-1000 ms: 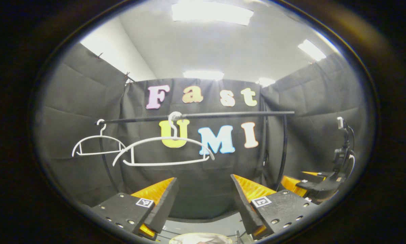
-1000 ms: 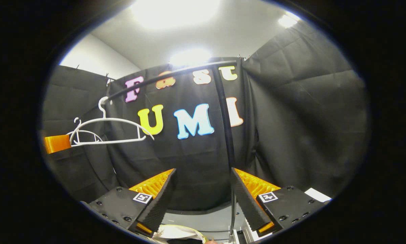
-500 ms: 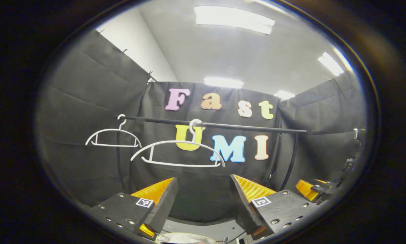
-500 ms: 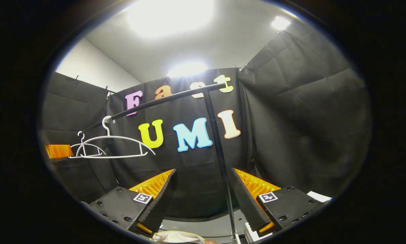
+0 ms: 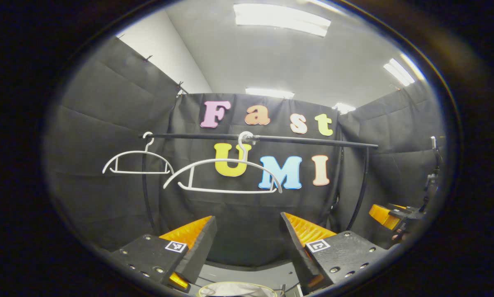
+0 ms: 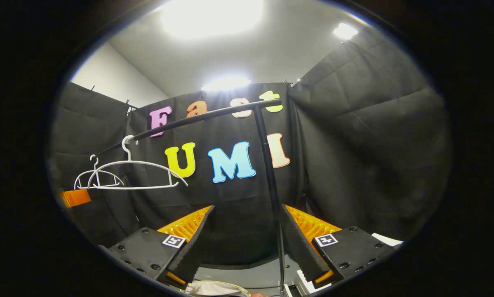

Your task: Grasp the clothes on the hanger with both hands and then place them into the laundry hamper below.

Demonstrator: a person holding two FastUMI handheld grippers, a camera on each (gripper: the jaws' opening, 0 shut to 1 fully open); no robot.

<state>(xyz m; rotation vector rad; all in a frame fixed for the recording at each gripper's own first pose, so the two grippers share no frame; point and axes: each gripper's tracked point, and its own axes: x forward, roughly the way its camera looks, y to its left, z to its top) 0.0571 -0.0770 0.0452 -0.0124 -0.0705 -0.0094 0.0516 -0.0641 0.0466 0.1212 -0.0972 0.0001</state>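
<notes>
While both grippers point up toward the clothes rail [image 5: 271, 139], the two white hangers on it carry no garment. Seen in the left gripper view, the smaller-looking hanger [image 5: 137, 161] hangs at the rail's left end, beside the left upright, and the nearer hanger [image 5: 224, 175] hangs to its right, near the middle of the rail. Below them the left gripper [image 5: 247, 243] has its jaws spread wide with nothing between them. At the bottom edge, between its fingers, sits the rim of the laundry hamper [image 5: 234, 285] with pale clothes [image 5: 230, 291] inside. At the far right edge the other gripper's finger shows, well apart. Turning to the right gripper view, the two hangers overlap at the left, the rail slants up to the right upright [image 6: 269, 181], and the right gripper [image 6: 247, 241] also stands wide open and empty, the pale clothes [image 6: 214, 288] lying below at the bottom edge.
</notes>
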